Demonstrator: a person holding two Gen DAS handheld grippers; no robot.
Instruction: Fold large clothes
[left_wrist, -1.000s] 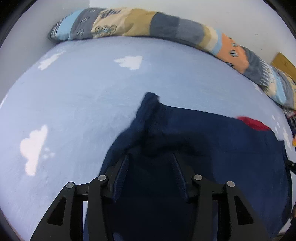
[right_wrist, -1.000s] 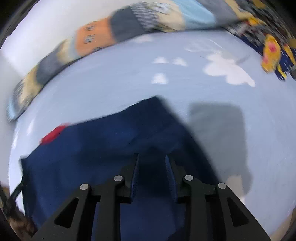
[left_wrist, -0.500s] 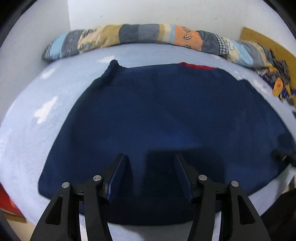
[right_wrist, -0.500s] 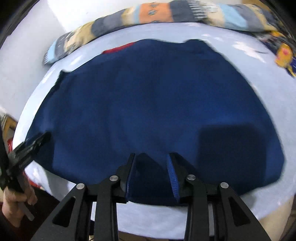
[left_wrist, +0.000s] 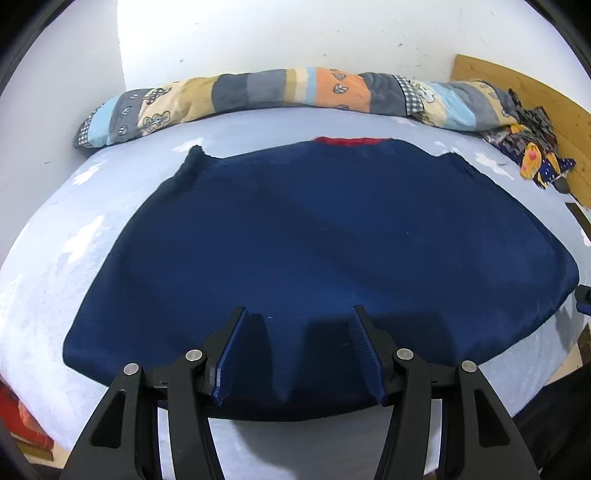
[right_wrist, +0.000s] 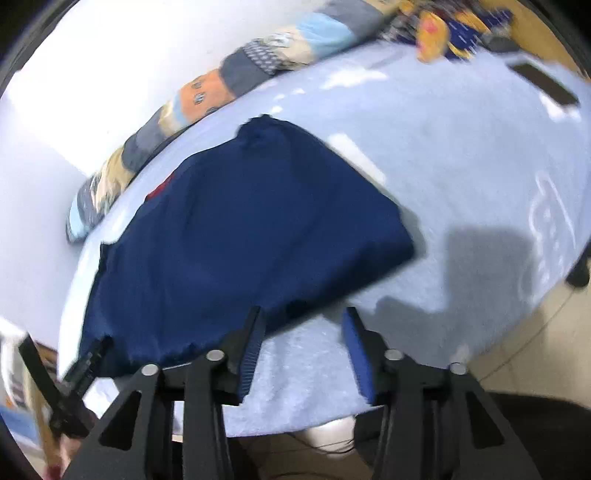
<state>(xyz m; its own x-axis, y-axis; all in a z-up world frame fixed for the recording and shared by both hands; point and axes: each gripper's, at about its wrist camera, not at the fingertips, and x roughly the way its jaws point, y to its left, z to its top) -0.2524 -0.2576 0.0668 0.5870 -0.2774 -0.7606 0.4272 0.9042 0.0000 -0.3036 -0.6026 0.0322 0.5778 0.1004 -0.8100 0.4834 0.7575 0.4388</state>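
A large navy garment (left_wrist: 314, 236) with a red collar (left_wrist: 347, 141) lies spread flat on the light blue cloud-print bed (left_wrist: 74, 229). My left gripper (left_wrist: 299, 314) is open and hovers over the near hem, with cloth under it but nothing pinched. The right wrist view is blurred. It shows the garment (right_wrist: 240, 229) to the left. My right gripper (right_wrist: 303, 314) stands open at the near right corner of the hem, its right finger over bare sheet. The left gripper (right_wrist: 85, 365) shows at the lower left there, and the right gripper's tip (left_wrist: 583, 299) at the left view's right edge.
A long patchwork bolster (left_wrist: 295, 88) runs along the white wall behind the bed. A wooden headboard (left_wrist: 517, 85) and a heap of patterned cloth (left_wrist: 532, 147) sit at the far right, with a dark flat object (right_wrist: 546, 85) nearby. Tiled floor (right_wrist: 517, 350) lies beyond the near edge.
The garment went from lifted to spread flat on the bed. Both grippers drew back to the near hem. The right gripper opened wider and swung to the right corner.
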